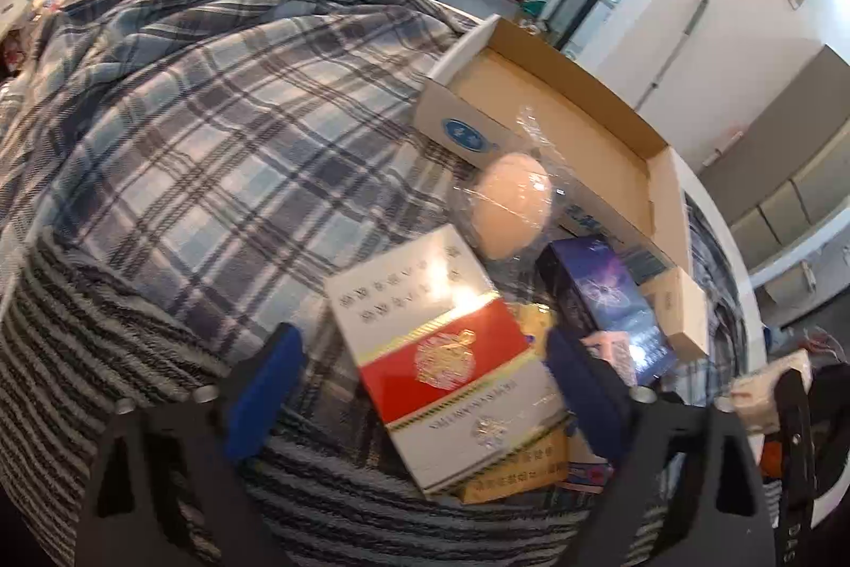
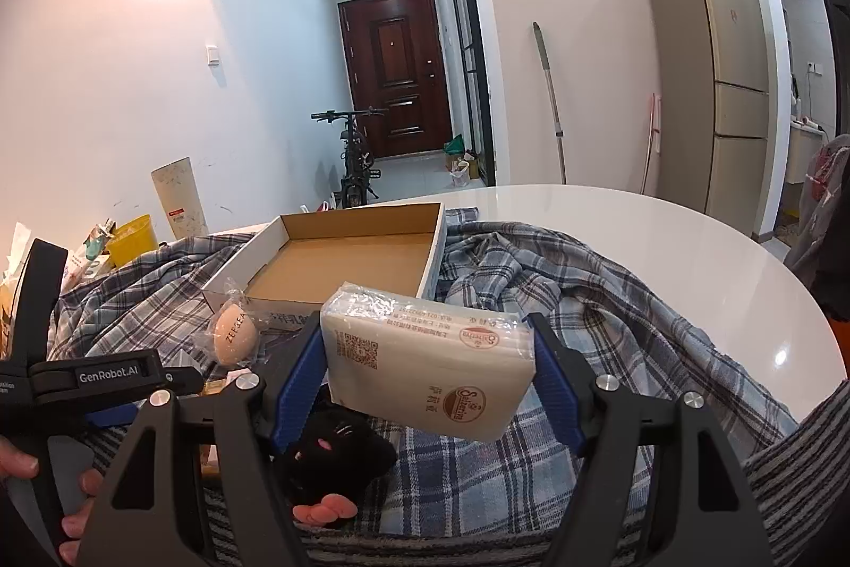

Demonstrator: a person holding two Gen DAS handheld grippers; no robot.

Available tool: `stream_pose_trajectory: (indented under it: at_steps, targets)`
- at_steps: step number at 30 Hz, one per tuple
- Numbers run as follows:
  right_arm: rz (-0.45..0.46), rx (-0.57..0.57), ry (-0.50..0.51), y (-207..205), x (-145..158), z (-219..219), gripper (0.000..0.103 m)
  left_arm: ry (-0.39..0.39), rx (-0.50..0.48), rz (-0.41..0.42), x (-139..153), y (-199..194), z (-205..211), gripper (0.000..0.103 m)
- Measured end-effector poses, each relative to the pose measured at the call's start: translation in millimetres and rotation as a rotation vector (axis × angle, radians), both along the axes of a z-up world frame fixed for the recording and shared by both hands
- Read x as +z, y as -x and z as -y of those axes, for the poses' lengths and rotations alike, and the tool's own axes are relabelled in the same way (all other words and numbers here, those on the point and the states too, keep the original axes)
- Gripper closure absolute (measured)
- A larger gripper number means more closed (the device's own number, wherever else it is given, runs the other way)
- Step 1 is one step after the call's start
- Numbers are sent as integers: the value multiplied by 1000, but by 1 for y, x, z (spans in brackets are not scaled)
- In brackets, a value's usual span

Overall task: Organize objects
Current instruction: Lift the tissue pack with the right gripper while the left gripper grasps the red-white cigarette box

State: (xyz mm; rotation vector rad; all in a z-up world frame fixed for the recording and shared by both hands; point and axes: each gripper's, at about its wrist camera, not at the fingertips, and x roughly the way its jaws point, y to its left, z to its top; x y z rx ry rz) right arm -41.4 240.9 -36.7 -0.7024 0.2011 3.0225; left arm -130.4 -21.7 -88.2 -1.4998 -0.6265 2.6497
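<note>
At nine o'clock, we saw our left gripper [image 1: 419,370] open astride a red-and-white box [image 1: 451,354], long axis toward eleven. At twelve, the cardboard tray [image 2: 340,269] lay empty on plaid cloth [image 2: 558,301] over a white table [image 2: 664,248]. At three, our right gripper [image 2: 430,370] clamped a tissue pack [image 2: 430,365] crosswise.

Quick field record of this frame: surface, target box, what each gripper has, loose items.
surface: plaid cloth over white table
box: open cardboard box, nothing visible inside
left gripper: open, straddling red-and-white carton, pads not touching
right gripper: shut on tissue pack
loose: wrapped sponge egg, purple box, black plush toy
</note>
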Motion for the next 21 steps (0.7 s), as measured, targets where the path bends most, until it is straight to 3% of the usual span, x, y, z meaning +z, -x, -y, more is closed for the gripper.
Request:
stream_pose_trajectory:
  at_steps: [5,9,15,21]
  targets:
    - [0,-8,1,0,-1,-1,32,15,-71,-23,3,-3,-10,29]
    - [4,-13,7,0,-2,-3,32,50,-116,-87,15,-8,-17,33]
    - [-14,-14,8,-2,-1,-4,32,203,-187,-317,46,-42,-32,34]
    - [-80,8,-7,-11,5,0,32,278,-209,-499,67,-76,-32,35]
